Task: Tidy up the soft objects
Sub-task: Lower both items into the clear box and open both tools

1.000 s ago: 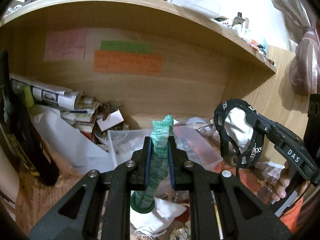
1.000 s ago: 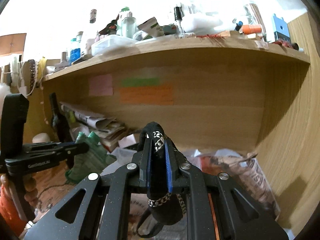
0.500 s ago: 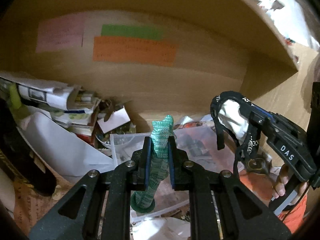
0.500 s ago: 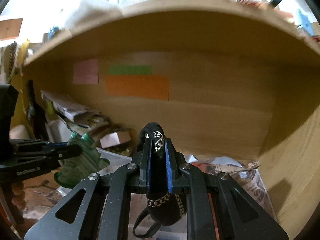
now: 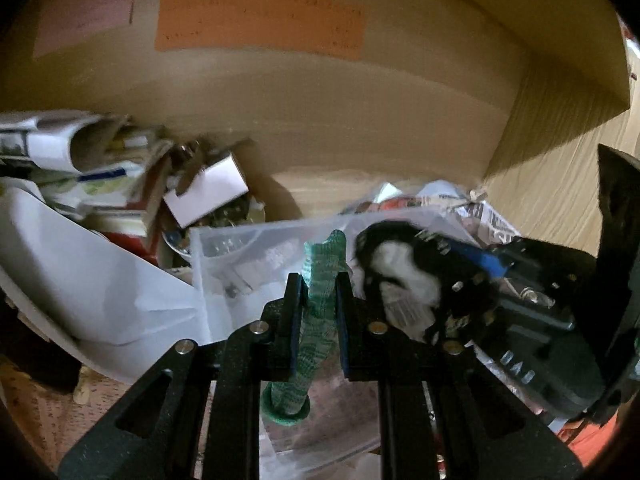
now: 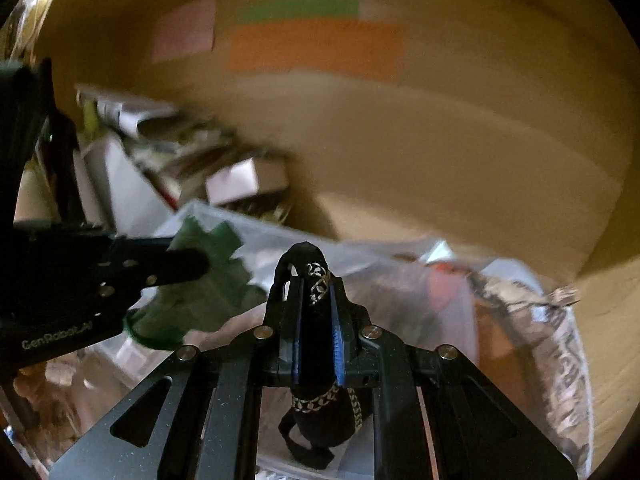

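Observation:
My left gripper (image 5: 318, 280) is shut on a green knitted glove (image 5: 316, 320) that hangs down between its jaws, cuff lowest. The right gripper (image 6: 312, 280) is shut on a black fabric piece with a white patterned band (image 6: 316, 408); the left wrist view shows its white lining (image 5: 404, 276). Both grippers hover side by side over a clear plastic box (image 5: 248, 264), under a wooden shelf. From the right wrist view the green glove (image 6: 200, 292) shows at the left, held by the left gripper (image 6: 196, 266).
A wooden back panel carries pink, green and orange paper notes (image 5: 260, 24). Stacked papers and books (image 5: 80, 168) and a white sheet (image 5: 104, 292) crowd the left. Crumpled newspaper (image 5: 480, 216) lies at the right by the wooden side wall (image 5: 560, 168).
Both grippers have moved forward and down under the shelf, close over the clear box. The right gripper has drawn nearer to the left one. Both grips are unchanged.

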`<state>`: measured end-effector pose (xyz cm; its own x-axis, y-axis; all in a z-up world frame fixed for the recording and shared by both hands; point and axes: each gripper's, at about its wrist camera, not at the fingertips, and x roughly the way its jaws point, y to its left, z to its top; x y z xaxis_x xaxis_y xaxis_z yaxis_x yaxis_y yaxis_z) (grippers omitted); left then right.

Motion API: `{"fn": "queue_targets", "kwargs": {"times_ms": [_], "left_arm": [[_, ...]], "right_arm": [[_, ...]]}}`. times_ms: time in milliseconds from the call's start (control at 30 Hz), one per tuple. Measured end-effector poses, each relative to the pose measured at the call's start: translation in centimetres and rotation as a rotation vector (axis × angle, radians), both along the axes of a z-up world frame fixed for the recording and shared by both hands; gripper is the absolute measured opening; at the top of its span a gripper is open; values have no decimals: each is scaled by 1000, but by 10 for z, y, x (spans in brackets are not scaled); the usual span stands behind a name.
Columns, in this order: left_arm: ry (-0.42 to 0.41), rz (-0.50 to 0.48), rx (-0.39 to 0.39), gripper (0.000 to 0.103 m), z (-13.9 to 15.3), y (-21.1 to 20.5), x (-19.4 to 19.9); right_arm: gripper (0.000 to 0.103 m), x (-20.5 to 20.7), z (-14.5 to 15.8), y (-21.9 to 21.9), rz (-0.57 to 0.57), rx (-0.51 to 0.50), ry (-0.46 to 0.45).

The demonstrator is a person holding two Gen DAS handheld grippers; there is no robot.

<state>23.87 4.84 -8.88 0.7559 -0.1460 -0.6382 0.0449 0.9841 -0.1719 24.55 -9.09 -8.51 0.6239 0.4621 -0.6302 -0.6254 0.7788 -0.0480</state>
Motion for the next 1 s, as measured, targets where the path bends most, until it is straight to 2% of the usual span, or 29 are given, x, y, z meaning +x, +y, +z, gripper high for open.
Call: {"fn": "queue_targets", "kwargs": {"times_ms": [267, 333, 433, 500, 567, 700, 800, 1000], "left_arm": [[47, -28, 15, 17, -8, -7, 3], [54, -32, 15, 30, -8, -7, 1], [39, -25, 11, 43, -2, -6, -7], [26, -24, 12, 44, 3, -6, -11], [5, -24, 15, 47, 11, -5, -20], [-51, -13, 21, 60, 29, -2, -38], [-89, -9, 24, 65, 41, 0, -50], [-144, -12, 25, 77, 58, 3, -80]], "right_arm": [[11, 5, -18, 7, 31, -38, 94], [13, 6, -17, 6, 30, -39, 102], [24, 6, -14, 3, 23, -37, 106], [40, 4, -11, 3, 17, -34, 93], [50, 0, -5, 0, 9, -27, 70], [67, -6, 9, -5, -7, -4, 28], [76, -16, 23, -11, -26, 8, -23], [83, -42, 46, -26, -42, 34, -97]]}}
